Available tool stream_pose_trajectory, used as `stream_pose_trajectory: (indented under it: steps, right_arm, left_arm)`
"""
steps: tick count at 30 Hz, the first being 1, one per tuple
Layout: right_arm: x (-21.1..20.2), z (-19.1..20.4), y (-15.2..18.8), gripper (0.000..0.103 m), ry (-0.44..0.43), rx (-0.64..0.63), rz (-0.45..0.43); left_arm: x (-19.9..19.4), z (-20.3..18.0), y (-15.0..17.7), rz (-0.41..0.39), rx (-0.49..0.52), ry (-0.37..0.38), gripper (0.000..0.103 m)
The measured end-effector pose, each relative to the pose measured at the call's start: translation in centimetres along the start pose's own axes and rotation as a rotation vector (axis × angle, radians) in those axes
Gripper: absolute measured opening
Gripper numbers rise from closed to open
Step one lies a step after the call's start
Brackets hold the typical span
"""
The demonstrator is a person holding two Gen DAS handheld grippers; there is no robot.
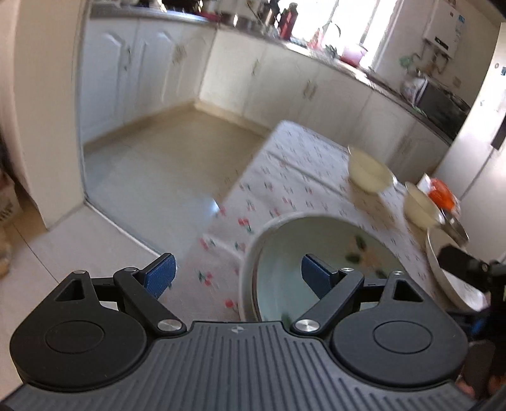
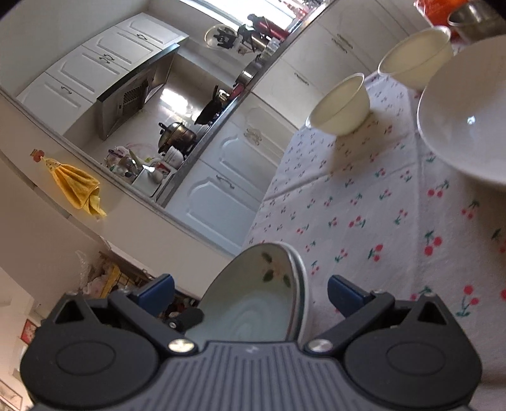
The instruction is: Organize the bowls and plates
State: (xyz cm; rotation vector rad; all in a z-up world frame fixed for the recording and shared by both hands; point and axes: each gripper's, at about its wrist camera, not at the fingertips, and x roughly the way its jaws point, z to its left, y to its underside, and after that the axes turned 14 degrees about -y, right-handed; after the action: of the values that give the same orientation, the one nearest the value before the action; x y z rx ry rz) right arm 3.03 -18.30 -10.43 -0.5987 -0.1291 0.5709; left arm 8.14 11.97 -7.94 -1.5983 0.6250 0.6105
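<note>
A pale green bowl (image 1: 335,243) with a flower painted inside sits at the near corner of the cherry-print tablecloth (image 1: 284,170). My left gripper (image 1: 237,275) is open astride the bowl's left rim, one blue pad inside and one outside. In the right wrist view the same green bowl (image 2: 253,303) lies between the fingers of my right gripper (image 2: 251,292), which is open and not touching it. Two small cream bowls (image 1: 370,170) (image 1: 420,205) stand farther back. A large white bowl (image 2: 468,110) sits to the right, with the cream bowls (image 2: 341,107) (image 2: 417,57) beyond it.
An orange packet (image 1: 441,193) and a metal cup (image 2: 474,19) stand at the table's far right. The table edge drops to a tiled floor (image 1: 151,164) on the left. White kitchen cabinets (image 1: 278,82) run behind under a cluttered counter.
</note>
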Motion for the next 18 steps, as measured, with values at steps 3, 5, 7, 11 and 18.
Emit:
stream_pose_trajectory:
  steps: [3,5,7,11,18]
  right_arm:
    - [0.4,0.4,0.4,0.102,-0.011,-0.006,0.015]
    - [0.5,0.7,0.7,0.102,0.003,-0.016,0.012]
    - [0.6,0.8,0.8,0.103,0.01,-0.012,-0.001]
    - [0.7,1.2,1.1,0.103,0.041,0.004,-0.037]
    - [1.7,1.9,0.7,0.103,0.122,0.017,-0.051]
  left_arm:
    - [0.1,0.2,0.2,0.026,0.014,0.031,0.103]
    - [-0.1,0.0,0.4,0.041,0.024,0.067,0.101]
    - [-0.2,-0.4,0.5,0.049,0.046,0.1,0.092]
    - [-0.4,-1.7,1.1,0.051,0.086,0.117,0.069]
    - [-0.6,-2.2,0.8,0.066,0.053,0.064,0.07]
